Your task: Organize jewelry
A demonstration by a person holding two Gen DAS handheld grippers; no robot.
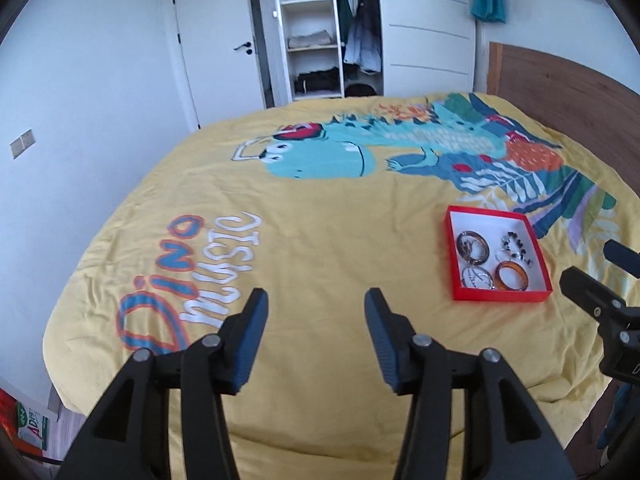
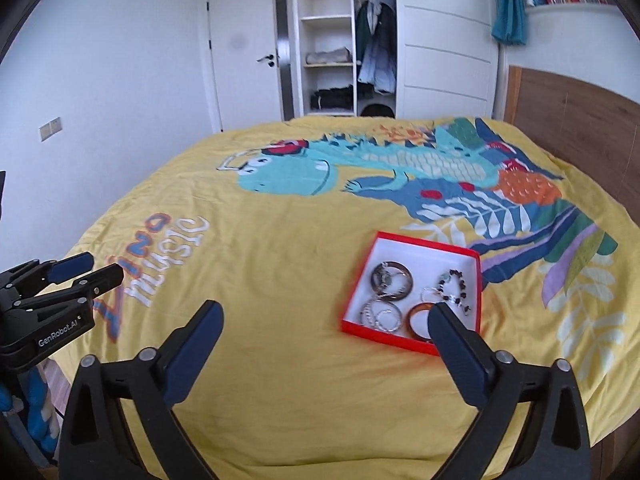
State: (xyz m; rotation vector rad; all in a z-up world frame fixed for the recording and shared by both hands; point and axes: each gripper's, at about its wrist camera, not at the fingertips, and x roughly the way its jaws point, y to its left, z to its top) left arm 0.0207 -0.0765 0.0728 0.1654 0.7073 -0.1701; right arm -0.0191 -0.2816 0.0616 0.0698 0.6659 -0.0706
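Observation:
A red open box with a white inside lies on the yellow bedspread. In it are a dark bangle, silver rings, an orange bangle and a black beaded bracelet. My left gripper is open and empty, above the bedspread to the left of the box. My right gripper is open and empty, its right finger overlapping the box's near corner in view. Each gripper shows at the edge of the other's view: right, left.
The yellow dinosaur bedspread covers the whole bed. A wooden headboard stands at the right. An open white wardrobe and a door are behind the bed.

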